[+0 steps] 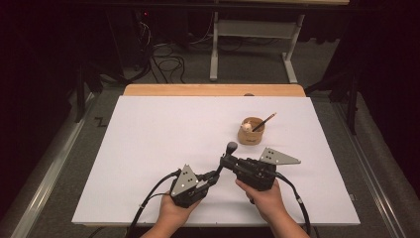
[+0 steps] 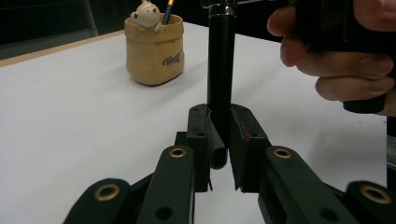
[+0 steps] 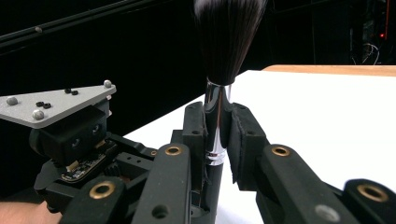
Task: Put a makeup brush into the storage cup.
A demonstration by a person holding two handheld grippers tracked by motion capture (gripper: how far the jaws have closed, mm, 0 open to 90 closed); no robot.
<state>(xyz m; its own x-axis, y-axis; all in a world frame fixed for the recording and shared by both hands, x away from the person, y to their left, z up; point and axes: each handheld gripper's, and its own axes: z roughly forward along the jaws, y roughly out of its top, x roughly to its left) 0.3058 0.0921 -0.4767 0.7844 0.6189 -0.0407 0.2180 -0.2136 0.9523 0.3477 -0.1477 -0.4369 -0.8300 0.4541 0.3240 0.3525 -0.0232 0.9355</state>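
The left gripper has its jaws nearly closed, and its pads clamp the black handle end of a makeup brush. The right gripper is closed just as far on the same brush, pinching the shiny metal ferrule just under the dark bristles. So both grippers hold one brush at once, one at each end of the stem, a little above the white board at its near edge.

In the high view the left gripper and the right gripper meet near the middle of that near edge, with the brush's rounded head poking up between them. A person's left hand and right hand carry them from below.

Taking the tan pen cup as the landmark, the brush sits in front of it and somewhat to its left, apart from it. The cup, shaped like a small paper sack with a little figurine at its rim, already holds a pencil leaning out to the right.

Judging from this, the brush is picked up and is mid-handover between the grippers. What looks left is for one gripper to let go, and the other to carry the brush to the cup and stand it inside.
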